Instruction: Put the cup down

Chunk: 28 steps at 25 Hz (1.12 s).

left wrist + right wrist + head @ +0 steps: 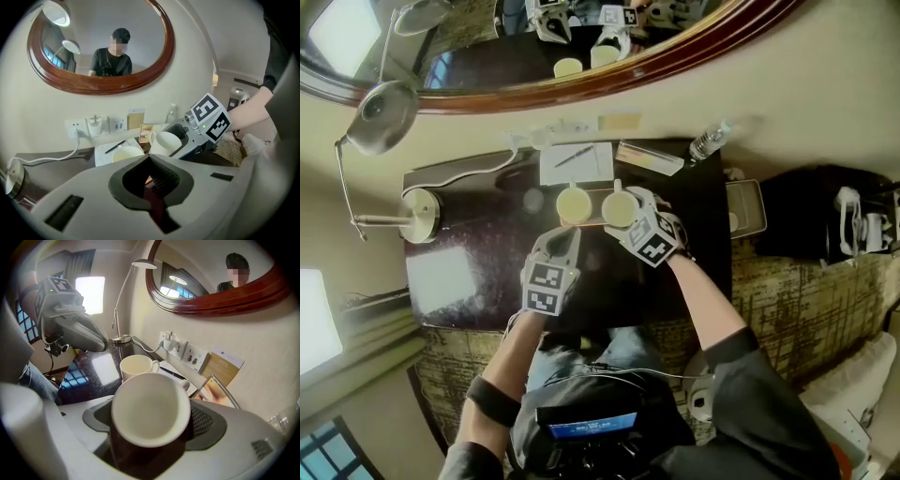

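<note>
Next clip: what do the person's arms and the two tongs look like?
Both the left tongs and right tongs are pale grey plastic shells with dark ribbed pads, each topped by a cube of black-and-white square markers. The person wears dark short sleeves and a dark band on the left arm.

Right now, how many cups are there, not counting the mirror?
2. One cup held in the right gripper, the other cup standing on the desk beside it.
</note>
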Each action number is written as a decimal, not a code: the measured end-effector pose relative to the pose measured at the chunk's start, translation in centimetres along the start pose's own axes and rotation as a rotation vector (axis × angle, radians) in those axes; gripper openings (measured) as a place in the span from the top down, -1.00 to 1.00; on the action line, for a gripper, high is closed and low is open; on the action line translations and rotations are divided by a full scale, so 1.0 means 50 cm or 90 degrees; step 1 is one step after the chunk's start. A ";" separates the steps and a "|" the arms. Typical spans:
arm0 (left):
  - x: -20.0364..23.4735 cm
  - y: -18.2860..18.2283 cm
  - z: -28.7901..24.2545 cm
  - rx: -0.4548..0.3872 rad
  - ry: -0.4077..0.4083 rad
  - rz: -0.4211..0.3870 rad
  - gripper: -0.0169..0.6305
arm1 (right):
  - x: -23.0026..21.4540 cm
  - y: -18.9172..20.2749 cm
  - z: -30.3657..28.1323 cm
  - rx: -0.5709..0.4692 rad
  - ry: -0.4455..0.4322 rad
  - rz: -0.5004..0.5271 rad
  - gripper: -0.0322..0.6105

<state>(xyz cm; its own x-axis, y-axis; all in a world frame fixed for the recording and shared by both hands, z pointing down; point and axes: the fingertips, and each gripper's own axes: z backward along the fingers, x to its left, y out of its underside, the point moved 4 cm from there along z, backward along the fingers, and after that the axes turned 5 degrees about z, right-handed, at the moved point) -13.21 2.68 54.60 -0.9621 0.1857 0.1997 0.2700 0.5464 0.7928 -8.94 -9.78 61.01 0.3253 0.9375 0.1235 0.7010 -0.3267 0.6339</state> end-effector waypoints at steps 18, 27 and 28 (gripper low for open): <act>0.030 0.030 -0.020 0.007 -0.022 0.025 0.95 | -0.021 0.004 -0.084 -0.003 -0.043 -0.005 -0.49; 0.029 0.038 -0.021 0.008 -0.019 0.033 0.95 | -0.022 0.001 -0.077 -0.005 -0.030 -0.010 -0.59; 0.029 0.038 -0.019 0.008 -0.020 0.033 0.95 | -0.024 -0.002 -0.074 -0.005 -0.027 -0.008 -0.59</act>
<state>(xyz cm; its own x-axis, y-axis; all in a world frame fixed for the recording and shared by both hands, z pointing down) -14.14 3.22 56.93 -0.9453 0.2388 0.2222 0.3198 0.5452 0.7749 -11.75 -10.41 63.61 0.3428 0.9357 0.0838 0.7006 -0.3140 0.6408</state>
